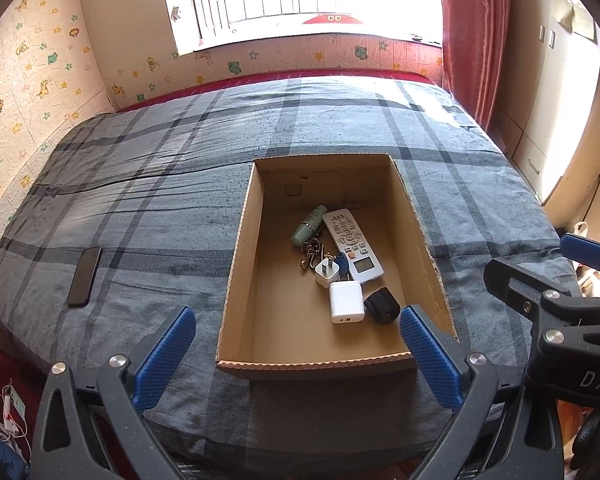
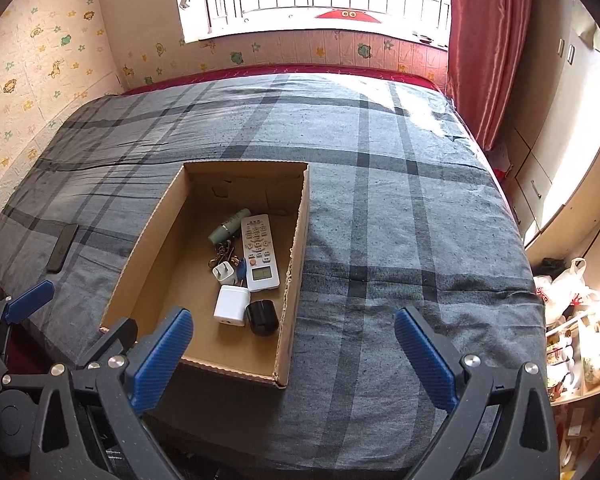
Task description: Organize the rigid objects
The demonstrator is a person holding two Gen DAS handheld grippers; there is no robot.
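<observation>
Plaid bedding carries a cardboard box [image 1: 236, 264] holding the gathered items; a dark phone [image 1: 85, 276] lies flat at nine o'clock, probably slick and stiff, best pinched across its long edges. Left claw [image 1: 296, 354] and right claw [image 2: 294, 354] both hang spread, empty.

Open cardboard box [image 1: 236, 248] on plaid bed, holding white remote [image 1: 353, 245], green bottle [image 1: 308, 225] beside it, metal keys [image 1: 310, 254], small white plug [image 1: 326, 273], white charger cube [image 1: 346, 301], black adapter [image 1: 381, 305]. Black phone [image 1: 85, 275] lies apart on bed, left of box.
</observation>
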